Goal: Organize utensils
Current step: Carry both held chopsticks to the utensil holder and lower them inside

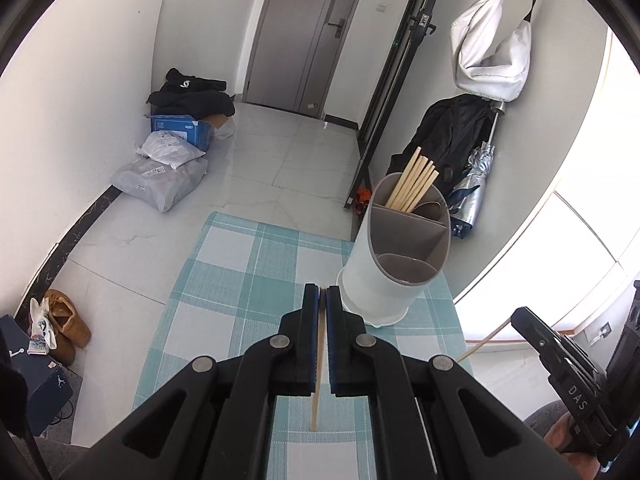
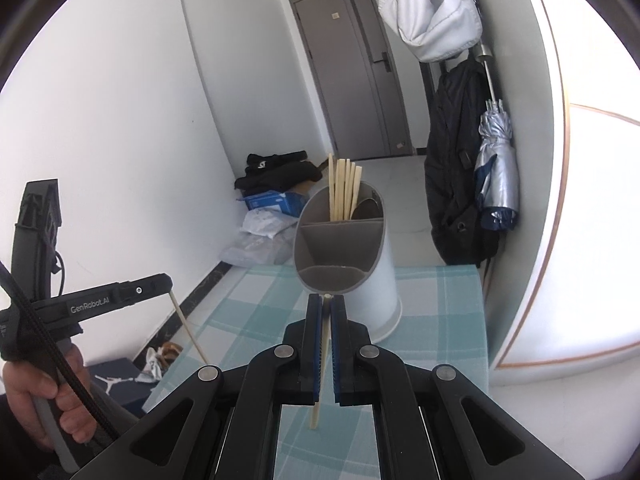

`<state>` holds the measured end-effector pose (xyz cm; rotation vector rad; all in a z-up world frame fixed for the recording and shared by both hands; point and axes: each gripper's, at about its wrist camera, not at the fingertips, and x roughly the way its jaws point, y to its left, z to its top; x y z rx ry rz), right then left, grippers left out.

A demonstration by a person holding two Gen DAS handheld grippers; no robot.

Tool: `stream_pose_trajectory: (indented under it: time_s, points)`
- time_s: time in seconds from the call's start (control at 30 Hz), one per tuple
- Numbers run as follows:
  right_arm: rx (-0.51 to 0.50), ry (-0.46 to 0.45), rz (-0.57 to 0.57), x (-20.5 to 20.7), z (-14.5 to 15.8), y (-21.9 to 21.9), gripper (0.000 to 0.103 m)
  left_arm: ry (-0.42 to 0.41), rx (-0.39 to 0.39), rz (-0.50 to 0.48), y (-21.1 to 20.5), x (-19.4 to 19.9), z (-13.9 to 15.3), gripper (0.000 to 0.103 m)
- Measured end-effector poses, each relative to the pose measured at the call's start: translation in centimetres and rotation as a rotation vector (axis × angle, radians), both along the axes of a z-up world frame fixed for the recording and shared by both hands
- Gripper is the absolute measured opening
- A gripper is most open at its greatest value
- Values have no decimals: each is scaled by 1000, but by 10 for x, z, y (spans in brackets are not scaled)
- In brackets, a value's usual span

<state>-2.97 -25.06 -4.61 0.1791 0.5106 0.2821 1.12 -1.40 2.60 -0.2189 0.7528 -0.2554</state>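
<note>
While each gripper clamps a single wooden chopstick, the white utensil holder (image 1: 384, 272) stands on a teal checked cloth (image 1: 240, 276), with more chopsticks (image 1: 414, 182) bunched in its far compartment. From the left wrist view the holder sits at one o'clock of the left gripper (image 1: 322, 294), whose chopstick (image 1: 318, 368) runs back between the closed pads. The right gripper (image 2: 328, 303) points at the holder at twelve o'clock, pinching its chopstick (image 2: 322, 372). Beyond lie pale floor tiles (image 1: 260, 152), a grey door (image 1: 300, 32) and hanging bags (image 1: 492, 56).
</note>
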Motion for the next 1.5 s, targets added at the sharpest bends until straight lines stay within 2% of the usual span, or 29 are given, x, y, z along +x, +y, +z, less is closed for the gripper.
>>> stream_pose_trajectory:
  time_s: [0.23, 0.73, 1.1, 1.3, 1.5]
  points:
    - [-53, -53, -38, -14, 3, 12, 3, -3, -26, -3, 7, -9, -2, 0]
    - [-57, -60, 2, -15, 10, 22, 3, -1, -26, -43, 8, -13, -1, 0]
    - [-25, -54, 26, -7, 16, 11, 3, -9, 34, -128, -13, -10, 11, 0]
    - [-7, -59, 24, -3, 20, 0, 3, -6, 10, -151, -19, -4, 27, 0]
    - [7, -88, 18, -1, 40, -16, 3, -19, -32, -178, -30, 6, 49, 0]
